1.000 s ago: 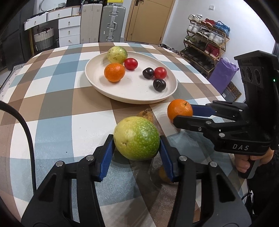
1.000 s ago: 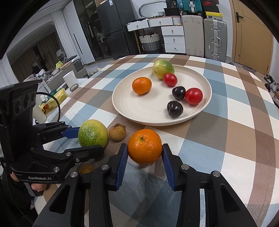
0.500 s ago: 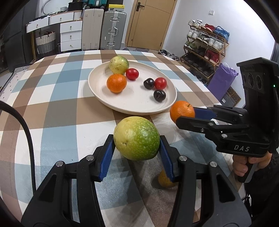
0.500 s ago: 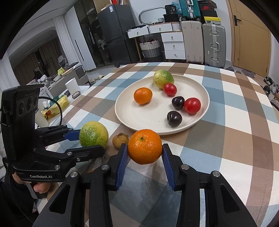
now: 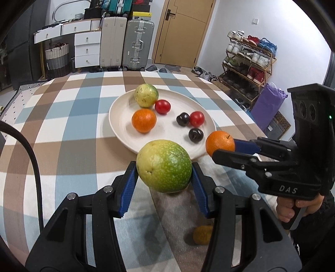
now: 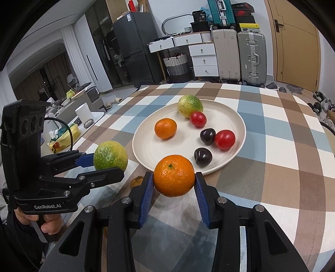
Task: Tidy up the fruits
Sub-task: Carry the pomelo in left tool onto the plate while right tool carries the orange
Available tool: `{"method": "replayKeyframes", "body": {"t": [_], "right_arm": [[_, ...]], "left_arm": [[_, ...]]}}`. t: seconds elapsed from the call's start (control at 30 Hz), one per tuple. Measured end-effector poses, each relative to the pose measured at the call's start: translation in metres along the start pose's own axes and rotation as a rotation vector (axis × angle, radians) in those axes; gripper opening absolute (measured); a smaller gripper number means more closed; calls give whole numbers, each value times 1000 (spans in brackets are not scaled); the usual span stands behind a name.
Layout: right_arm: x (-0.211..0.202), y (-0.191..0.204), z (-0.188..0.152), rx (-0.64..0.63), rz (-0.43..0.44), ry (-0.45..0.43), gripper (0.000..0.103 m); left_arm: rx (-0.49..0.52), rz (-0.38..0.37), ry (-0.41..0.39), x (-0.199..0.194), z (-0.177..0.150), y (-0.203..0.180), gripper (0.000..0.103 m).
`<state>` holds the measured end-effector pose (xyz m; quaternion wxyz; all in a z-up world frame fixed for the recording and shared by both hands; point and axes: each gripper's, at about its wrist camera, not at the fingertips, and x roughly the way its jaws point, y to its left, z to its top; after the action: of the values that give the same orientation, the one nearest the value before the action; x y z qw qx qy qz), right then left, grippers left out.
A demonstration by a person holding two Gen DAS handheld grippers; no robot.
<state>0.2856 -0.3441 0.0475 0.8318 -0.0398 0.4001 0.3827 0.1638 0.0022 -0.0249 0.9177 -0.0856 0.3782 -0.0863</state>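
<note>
Here, checked surface (image 5: 62, 146), suitcases (image 5: 137, 45) behind; left claw (image 5: 164, 182) grips green fruit (image 5: 164, 166), right claw (image 6: 173, 186) grips orange (image 6: 173, 175), plate (image 6: 146, 150) at twelve o'clock.

We read "DAS" in pale letters on the black body of the right gripper (image 5: 222, 146), low on its side near the grip. On the left gripper (image 6: 108, 165) we find "GenRobot.AI" — white print along the lower edge of its frame. Far back, a dark box (image 6: 200, 15) on the white drawers carries the number "36" — we make out no other writing clearly.
</note>
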Motion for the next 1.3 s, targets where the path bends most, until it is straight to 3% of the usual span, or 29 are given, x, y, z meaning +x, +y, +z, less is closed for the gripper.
{"method": "replayKeyframes", "body": {"t": [0.63, 1.3], "right_arm": [[18, -7, 16, 15, -6, -11, 41], [45, -2, 33, -38, -62, 8, 41]], "left_arm": [[9, 51, -30, 27, 35, 13, 48], [41, 112, -15, 57, 43, 27, 48]]}}
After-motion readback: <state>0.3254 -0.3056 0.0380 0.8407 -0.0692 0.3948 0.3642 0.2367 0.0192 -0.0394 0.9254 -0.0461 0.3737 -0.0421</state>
